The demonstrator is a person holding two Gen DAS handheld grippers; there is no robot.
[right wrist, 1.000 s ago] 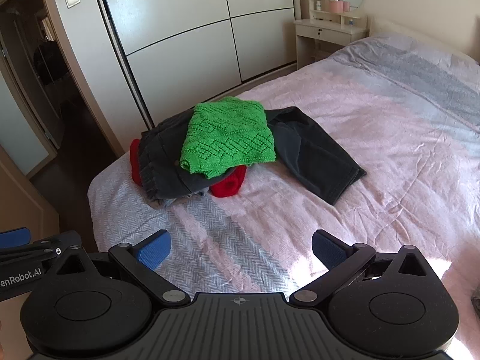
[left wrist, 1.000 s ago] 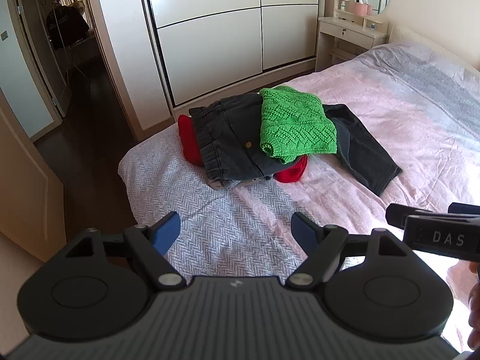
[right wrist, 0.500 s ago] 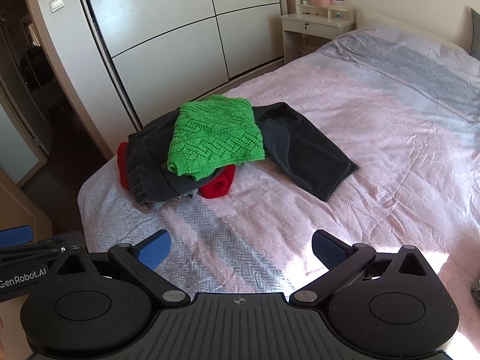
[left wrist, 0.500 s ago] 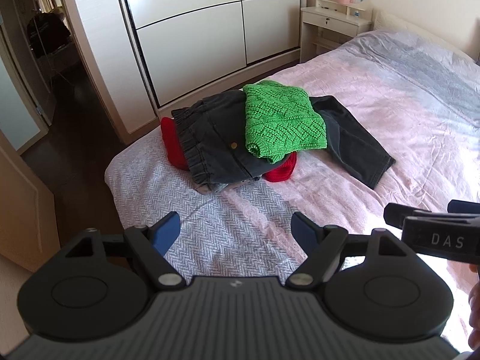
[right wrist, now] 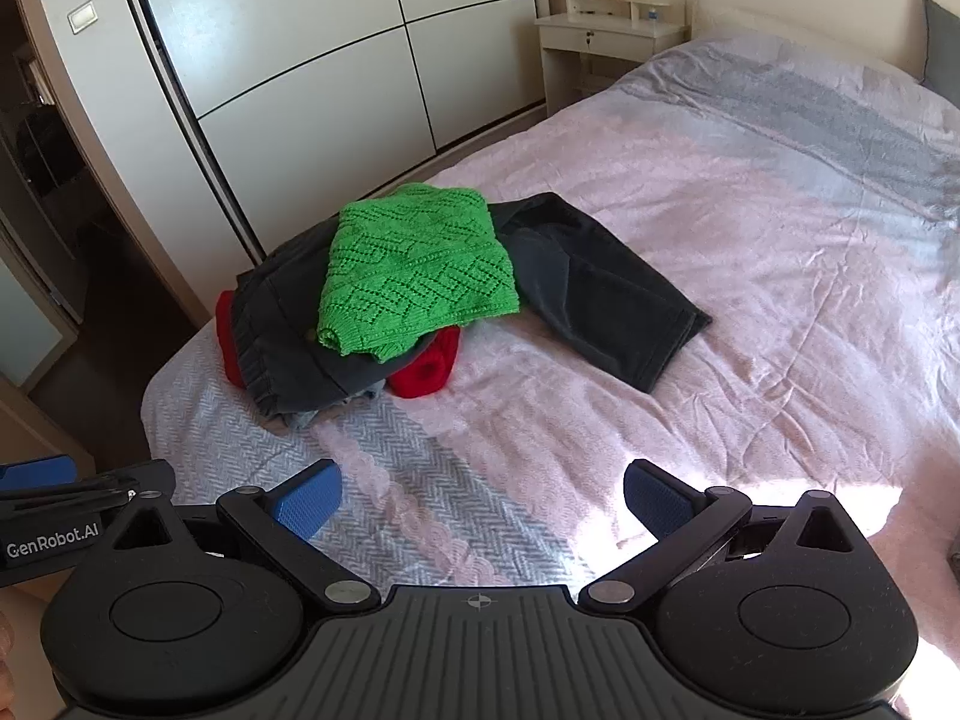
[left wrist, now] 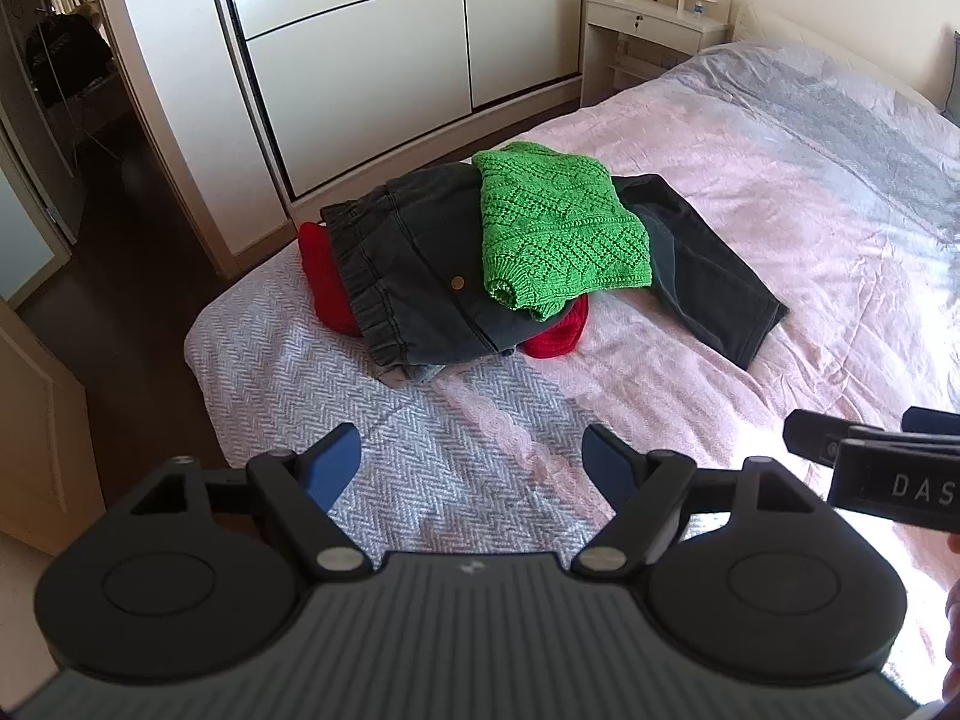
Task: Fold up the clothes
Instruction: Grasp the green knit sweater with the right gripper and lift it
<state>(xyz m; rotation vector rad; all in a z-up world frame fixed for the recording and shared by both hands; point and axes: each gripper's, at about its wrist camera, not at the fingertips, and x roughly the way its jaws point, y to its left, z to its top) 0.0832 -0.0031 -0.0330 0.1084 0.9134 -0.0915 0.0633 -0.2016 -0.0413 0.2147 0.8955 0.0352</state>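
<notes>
Clothes pile (left wrist: 480, 264) on bed (left wrist: 780, 192), perhaps four garments, left tongs (left wrist: 474, 468) and right tongs (right wrist: 480, 501) spread, empty.

A pink bed (left wrist: 780, 228) carries 1 clothes pile (left wrist: 480, 264) near its grey herringbone corner (left wrist: 360, 408).

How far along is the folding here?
Nothing looks done: the green knit sweater, dark jeans and a red garment lie heaped on the bed. Left gripper and right gripper are open, empty, short of the pile. All folding remains.

Both hand-held grippers — left (left wrist: 471, 465), right (right wrist: 480, 501) — agape, empty
</notes>
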